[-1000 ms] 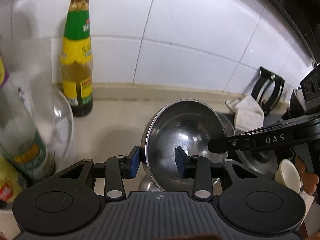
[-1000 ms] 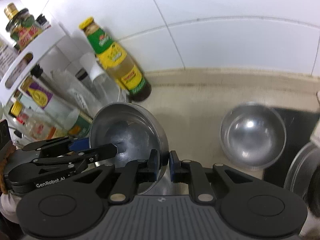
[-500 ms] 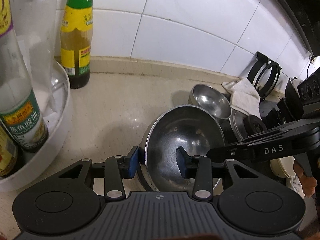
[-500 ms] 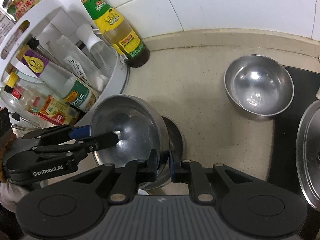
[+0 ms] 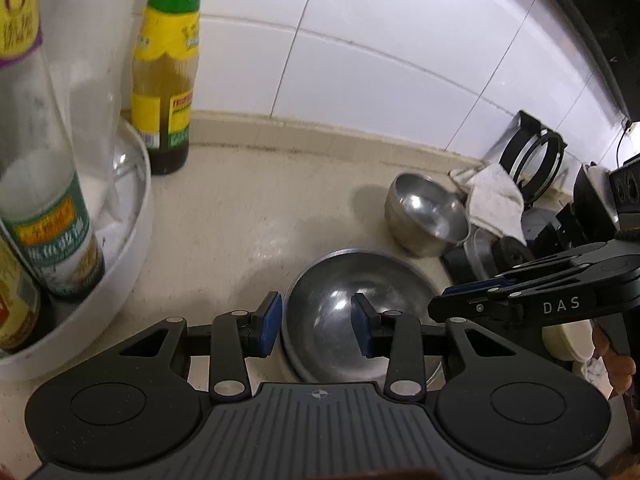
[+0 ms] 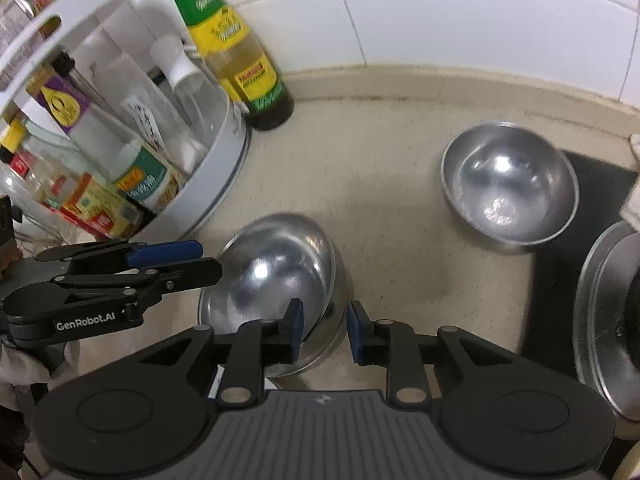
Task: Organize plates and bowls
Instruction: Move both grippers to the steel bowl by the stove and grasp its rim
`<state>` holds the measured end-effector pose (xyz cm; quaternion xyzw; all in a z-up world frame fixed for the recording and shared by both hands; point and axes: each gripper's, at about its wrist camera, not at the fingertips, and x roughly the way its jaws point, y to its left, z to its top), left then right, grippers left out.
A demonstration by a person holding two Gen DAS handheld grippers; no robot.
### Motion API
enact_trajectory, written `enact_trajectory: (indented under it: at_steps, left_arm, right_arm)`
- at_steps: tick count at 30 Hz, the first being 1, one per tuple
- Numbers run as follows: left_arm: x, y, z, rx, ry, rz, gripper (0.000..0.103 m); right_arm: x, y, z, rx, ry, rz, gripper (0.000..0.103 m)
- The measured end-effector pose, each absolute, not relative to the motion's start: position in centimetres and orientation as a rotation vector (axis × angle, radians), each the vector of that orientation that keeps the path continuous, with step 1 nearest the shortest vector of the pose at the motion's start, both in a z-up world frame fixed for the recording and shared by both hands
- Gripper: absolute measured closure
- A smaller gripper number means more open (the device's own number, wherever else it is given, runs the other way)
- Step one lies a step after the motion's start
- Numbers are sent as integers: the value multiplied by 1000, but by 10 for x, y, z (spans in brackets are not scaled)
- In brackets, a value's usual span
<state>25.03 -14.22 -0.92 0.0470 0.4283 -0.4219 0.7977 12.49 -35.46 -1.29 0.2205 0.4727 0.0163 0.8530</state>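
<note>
Lowered since a second ago, the big bowl (image 6: 276, 276) now sits nested in another bowl on the counter (image 6: 400, 184). Right gripper (image 6: 322, 330) jaws are opening, pads off the rim between them. Left gripper (image 5: 316, 326) jaws stand apart astride the opposite rim. At two o'clock sits a small bowl (image 6: 510, 184); at eleven, a bottle (image 6: 236, 48).

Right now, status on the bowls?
Right gripper opening, top bowl rim between fingers. Left gripper open, straddling opposite rim. Top bowl nested in lower bowl. Nothing blocking.
</note>
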Motion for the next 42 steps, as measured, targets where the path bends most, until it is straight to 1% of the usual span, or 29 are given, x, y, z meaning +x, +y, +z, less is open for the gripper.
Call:
enact_trajectory:
  at_steps: [5, 9, 12, 14, 15, 16, 19, 24, 27, 31, 34, 38, 41, 42]
  left_arm:
    - [249, -157, 3, 116, 884, -929, 57]
    - [248, -175, 8, 148, 867, -948, 54]
    - [246, -193, 9, 178, 865, -968, 45]
    - [246, -207, 11, 201, 859, -984, 41]
    - [246, -215, 13, 210, 857, -987, 35]
    - [247, -223, 15, 215, 856, -995, 28]
    - [252, -247, 21, 224, 851, -1022, 21]
    - [260, -291, 17, 277, 855, -1027, 20]
    - [267, -311, 7, 281, 896, -1020, 19]
    - [274, -333, -8, 297, 947, -1017, 19]
    - [276, -346, -19, 328, 967, -1012, 19]
    - [281, -357, -33, 350, 1001, -1012, 19]
    - [286, -362, -40, 370, 999, -1012, 23]
    - [287, -363, -43, 384, 998, -1009, 27]
  right_arm:
    - [115, -369, -5, 487, 955, -11, 80]
    - [104, -386, -4, 526, 940, -63, 79]
    - [93, -398, -3, 537, 928, -106, 79]
    - [88, -409, 0, 537, 921, -137, 78]
    - [86, -416, 2, 540, 916, -153, 77]
    - [84, -421, 3, 544, 911, -171, 75]
    - [81, -443, 5, 569, 887, -225, 68]
    - [87, -474, 6, 570, 868, -295, 67]
    - [94, -489, 3, 579, 874, -310, 66]
    - [107, -506, -11, 605, 895, -305, 65]
    - [115, -514, -22, 615, 916, -303, 63]
    - [124, -523, -37, 638, 942, -300, 63]
    - [128, -527, -43, 651, 948, -297, 63]
    - [129, -528, -44, 657, 949, -291, 63]
